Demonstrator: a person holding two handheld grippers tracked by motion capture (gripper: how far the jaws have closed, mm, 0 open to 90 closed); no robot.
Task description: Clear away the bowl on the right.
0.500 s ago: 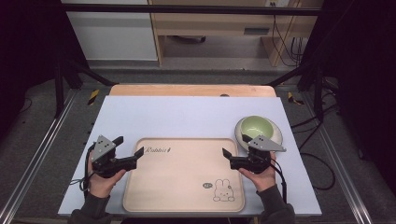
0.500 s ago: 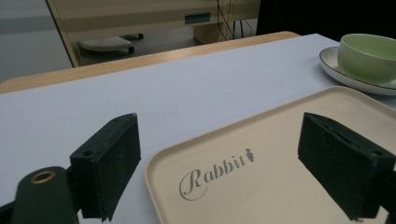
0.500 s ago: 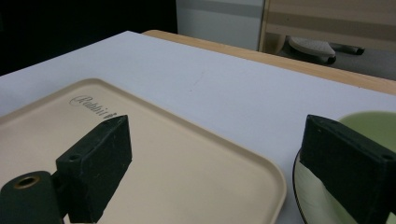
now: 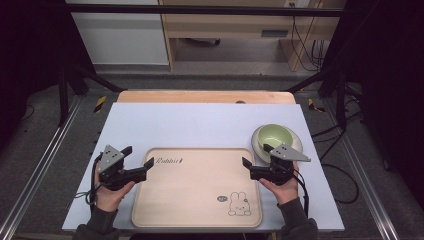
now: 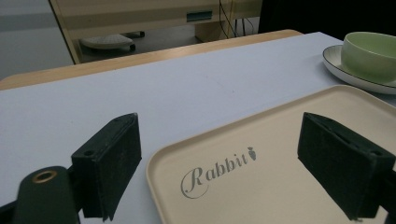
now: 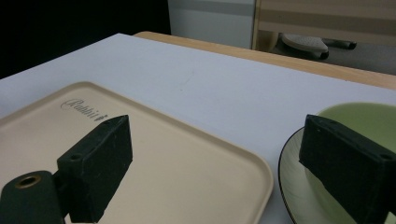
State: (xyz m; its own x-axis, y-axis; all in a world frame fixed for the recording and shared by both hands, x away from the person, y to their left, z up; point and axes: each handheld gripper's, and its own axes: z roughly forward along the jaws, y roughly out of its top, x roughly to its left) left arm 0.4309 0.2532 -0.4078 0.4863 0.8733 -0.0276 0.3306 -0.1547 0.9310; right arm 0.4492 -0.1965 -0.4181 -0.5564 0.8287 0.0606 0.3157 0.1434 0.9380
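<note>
Nothing has shifted since the earlier frame: the left gripper and right gripper hover wide-jawed and empty over the beige tray's left and right edges, with the green bowl on its plate just beyond the right one.

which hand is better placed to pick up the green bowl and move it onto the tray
The right. The right gripper hovers open just beside the green bowl on its plate. The left gripper is open across the tray, at its far-left corner.
</note>
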